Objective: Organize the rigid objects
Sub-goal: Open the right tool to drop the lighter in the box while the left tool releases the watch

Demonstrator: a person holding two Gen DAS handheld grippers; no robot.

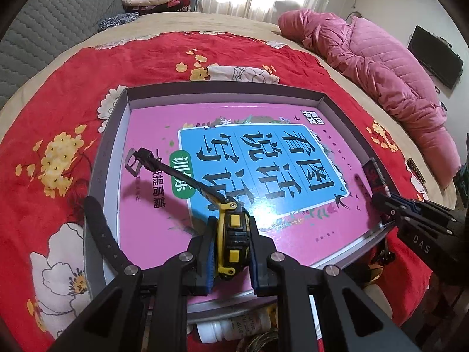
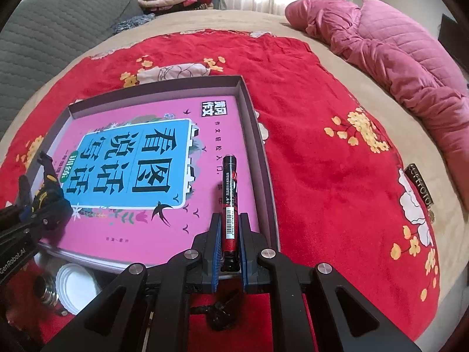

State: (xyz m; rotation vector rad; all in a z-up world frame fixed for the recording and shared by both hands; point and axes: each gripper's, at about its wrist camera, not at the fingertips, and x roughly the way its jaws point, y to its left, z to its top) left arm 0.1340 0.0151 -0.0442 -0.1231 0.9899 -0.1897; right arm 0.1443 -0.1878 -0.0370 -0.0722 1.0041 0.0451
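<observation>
A red flowered blanket (image 1: 58, 111) covers the bed and serves as the work surface, with a shallow grey box (image 1: 222, 88) laid flat on it as the collecting place. A large pink book (image 1: 152, 135) already fills the box floor, likely put in first because it is the widest item and gives a flat base for smaller things. The left gripper (image 1: 230, 252) is clamped on a yellow and black tape measure (image 1: 233, 234), held just over the book's near edge with its black strap (image 1: 173, 173) trailing across the cover. The right gripper (image 2: 228, 249) is closed on a black and red marker (image 2: 230, 199), pointed along the box's right wall, seemingly to lay it in that narrow margin.
</observation>
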